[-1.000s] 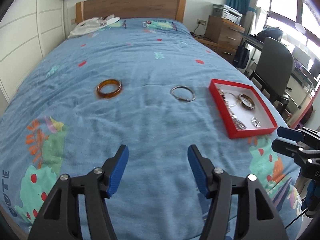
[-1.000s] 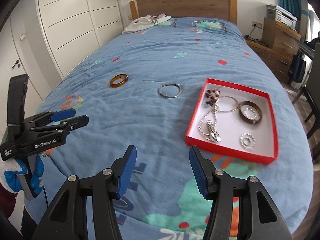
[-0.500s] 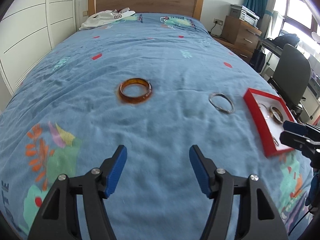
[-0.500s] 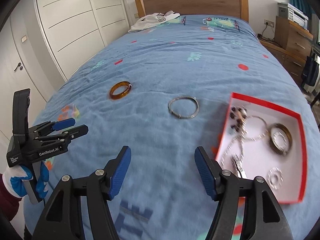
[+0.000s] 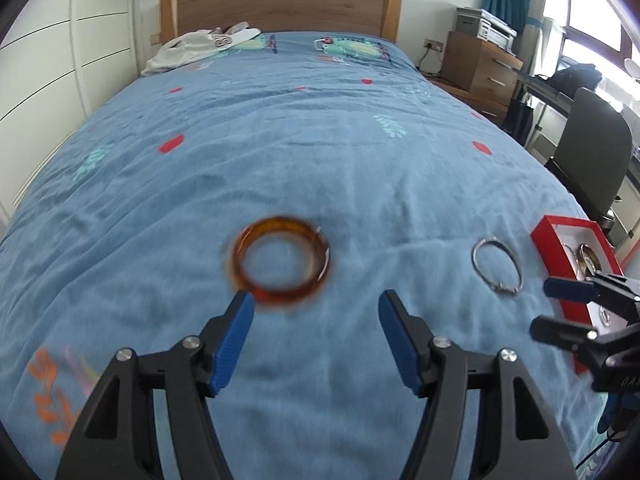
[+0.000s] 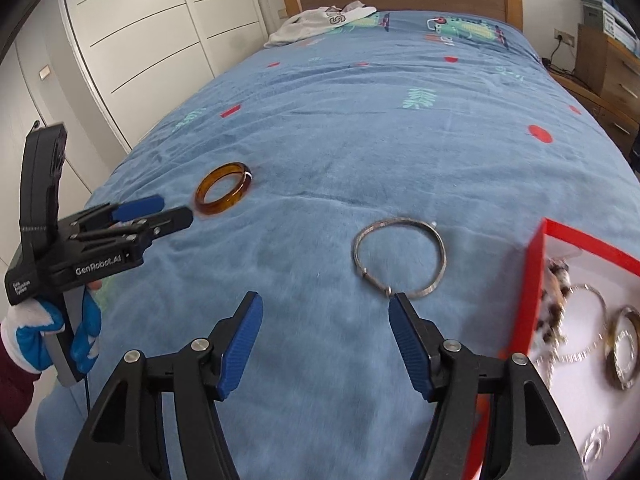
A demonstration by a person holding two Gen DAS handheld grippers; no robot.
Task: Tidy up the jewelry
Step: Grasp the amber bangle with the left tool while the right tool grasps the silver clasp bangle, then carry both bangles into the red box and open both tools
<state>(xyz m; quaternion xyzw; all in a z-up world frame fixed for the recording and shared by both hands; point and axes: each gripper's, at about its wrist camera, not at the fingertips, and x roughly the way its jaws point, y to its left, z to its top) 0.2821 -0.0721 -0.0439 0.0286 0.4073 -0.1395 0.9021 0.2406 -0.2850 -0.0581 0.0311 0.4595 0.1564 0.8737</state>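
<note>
An amber bangle (image 5: 282, 261) lies flat on the blue bedspread, just beyond my open left gripper (image 5: 316, 300), nearer its left finger. It also shows in the right wrist view (image 6: 223, 193), with the left gripper (image 6: 168, 210) close beside it. A thin silver bangle (image 6: 399, 255) lies just ahead of my open, empty right gripper (image 6: 325, 304), touching distance from its right fingertip; it shows in the left view too (image 5: 497, 265). A red tray (image 6: 534, 276) at the right holds chains, a bangle and rings. The right gripper (image 5: 550, 306) shows before the tray (image 5: 554, 258).
White clothing (image 5: 200, 46) lies by the wooden headboard (image 5: 276, 10). White wardrobe doors (image 6: 132, 60) run along the left. A wooden dresser (image 5: 478, 66) and a dark office chair (image 5: 588, 160) stand to the right of the bed.
Both grippers have moved forward over the bed. The amber bangle now sits close before the left gripper, and the silver bangle close before the right gripper. Both stay open.
</note>
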